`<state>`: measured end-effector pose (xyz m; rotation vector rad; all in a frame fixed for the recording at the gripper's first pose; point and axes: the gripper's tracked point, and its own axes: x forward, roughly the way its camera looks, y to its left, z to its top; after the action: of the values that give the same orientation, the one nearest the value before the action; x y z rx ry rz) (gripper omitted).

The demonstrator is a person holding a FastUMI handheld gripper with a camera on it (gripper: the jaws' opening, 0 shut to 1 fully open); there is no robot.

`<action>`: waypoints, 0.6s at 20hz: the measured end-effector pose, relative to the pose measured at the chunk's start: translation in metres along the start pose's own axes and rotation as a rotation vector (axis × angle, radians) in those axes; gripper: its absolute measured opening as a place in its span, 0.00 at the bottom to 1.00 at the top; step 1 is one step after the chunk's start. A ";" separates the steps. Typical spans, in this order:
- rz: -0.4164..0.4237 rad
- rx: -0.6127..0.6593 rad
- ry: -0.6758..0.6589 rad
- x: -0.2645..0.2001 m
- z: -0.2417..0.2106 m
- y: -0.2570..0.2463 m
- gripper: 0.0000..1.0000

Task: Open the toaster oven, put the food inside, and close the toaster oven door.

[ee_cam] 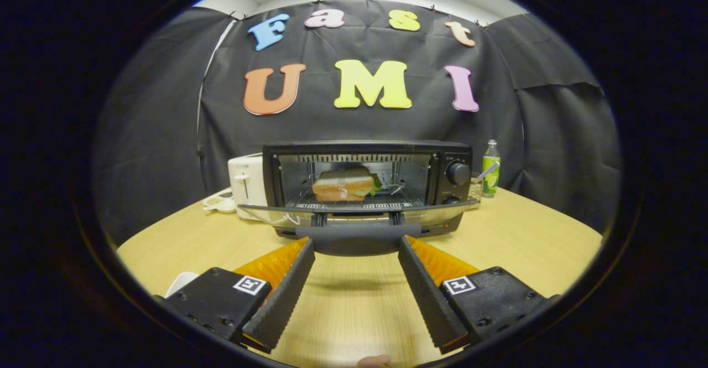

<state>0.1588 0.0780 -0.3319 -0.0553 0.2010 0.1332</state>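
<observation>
One sandwich (344, 185) sits inside the toaster oven (365, 182), door (357, 213) down; gripper (357, 246) spread wide

This is a staged recording booth, not a real kitchen. Black cloth (160, 113) is pinned up as walls around a light wooden table (525, 240). Near the far edge of the table stand kitchen things: a toaster oven (442, 160), a white toaster (246, 182) beside it, and a green bottle (490, 170). The gripper (357, 249) has its fingers spread apart.

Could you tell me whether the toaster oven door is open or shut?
Open: the door lies flat, the sandwich visible inside; the open tool flanks its handle.
</observation>
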 end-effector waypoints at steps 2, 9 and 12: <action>0.002 -0.005 -0.002 0.001 0.007 0.000 1.00; -0.008 -0.009 0.013 0.022 0.021 -0.001 1.00; -0.035 -0.028 0.030 0.027 0.026 -0.006 1.00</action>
<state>0.1909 0.0772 -0.3117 -0.0882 0.2280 0.1001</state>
